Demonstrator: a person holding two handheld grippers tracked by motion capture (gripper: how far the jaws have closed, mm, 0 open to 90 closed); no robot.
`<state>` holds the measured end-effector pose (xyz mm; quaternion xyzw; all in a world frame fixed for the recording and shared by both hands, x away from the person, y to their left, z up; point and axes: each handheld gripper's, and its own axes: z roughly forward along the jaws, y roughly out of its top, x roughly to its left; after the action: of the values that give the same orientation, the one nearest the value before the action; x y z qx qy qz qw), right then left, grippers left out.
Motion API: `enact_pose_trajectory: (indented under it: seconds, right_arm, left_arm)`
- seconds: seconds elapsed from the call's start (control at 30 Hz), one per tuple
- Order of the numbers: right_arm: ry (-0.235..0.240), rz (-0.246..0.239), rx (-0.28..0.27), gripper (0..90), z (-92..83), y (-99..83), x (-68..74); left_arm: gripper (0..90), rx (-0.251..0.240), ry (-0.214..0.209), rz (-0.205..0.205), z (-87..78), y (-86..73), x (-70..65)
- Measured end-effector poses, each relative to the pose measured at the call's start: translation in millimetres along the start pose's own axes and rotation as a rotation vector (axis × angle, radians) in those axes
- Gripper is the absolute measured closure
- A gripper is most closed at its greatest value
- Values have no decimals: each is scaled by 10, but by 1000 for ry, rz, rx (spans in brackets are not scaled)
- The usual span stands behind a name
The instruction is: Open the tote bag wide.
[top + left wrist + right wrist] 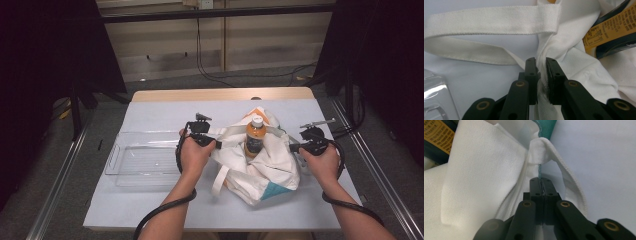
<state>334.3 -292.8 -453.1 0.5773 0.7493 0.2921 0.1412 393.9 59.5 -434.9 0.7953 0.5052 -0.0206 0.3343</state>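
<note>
The person is holding a white cloth bag (260, 167) open from both sides, with an orange drink bottle (255, 137) standing inside it. The bag is sitting on the counter (150, 205), just right of a clear plastic tray (140, 160).

The left tool (216, 144) is at the bag's left edge, next to the strap loop (486, 32). In the left gripper view its jaws are pinching a bunched fold of the bag's cloth near where the strap is sewn on, with a narrow gap between the jaws taken up by fabric. The right tool (292, 147) is at the bag's right edge. In the right gripper view its jaws are pressed fully together, and a thin edge of the bag's rim with a teal seam (539, 171) is running into them, so it looks to be gripping only a sliver of hem.

That thin bite on the right is the weak point, in my judgement: if the hands are pulling apart or lifting, the hem could be slipping out, the mouth collapsing and the bottle tipping against the cloth. The left pinch, being on a thick fold, looks firmer, but uneven pulling could be dragging the bag toward the tray or toppling the bottle, which is standing upright with nothing bracing it but slack fabric.

The bottle's label (611, 27) is yellow-orange with dark blue bands and small dark print. The characters are too small and tilted to be read, and no brand name can be made out.
</note>
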Motion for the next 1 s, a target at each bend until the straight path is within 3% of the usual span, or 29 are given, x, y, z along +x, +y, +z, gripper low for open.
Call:
enact_pose_trajectory:
  seconds: [0.13,0.23,0.37,0.53,0.63,0.73,0.83,1.0]
  right_arm:
    - [17,-11,-25,893,-34,-9,3]
    - [21,-21,-37,826,-85,-7,11]
    - [17,-10,-69,636,-178,23,22]
    - [0,-14,-88,562,-244,51,30]
    - [13,-11,-99,527,-299,73,40]
    - [11,-33,-130,535,-361,109,73]
    - [39,-42,-133,622,-384,126,122]
    - [130,-72,-145,789,-371,122,248]
  left_arm:
    - [787,-22,-11,9,-23,-2,-3]
    - [737,-47,-29,9,-52,2,0]
    - [666,-70,-45,22,-108,22,-29]
    - [626,-96,-57,22,-169,50,-47]
    - [613,-108,-66,25,-215,61,-41]
    - [619,-108,-70,18,-259,63,-45]
    - [652,-122,-66,26,-289,61,-60]
    - [736,-125,-57,41,-362,59,-67]
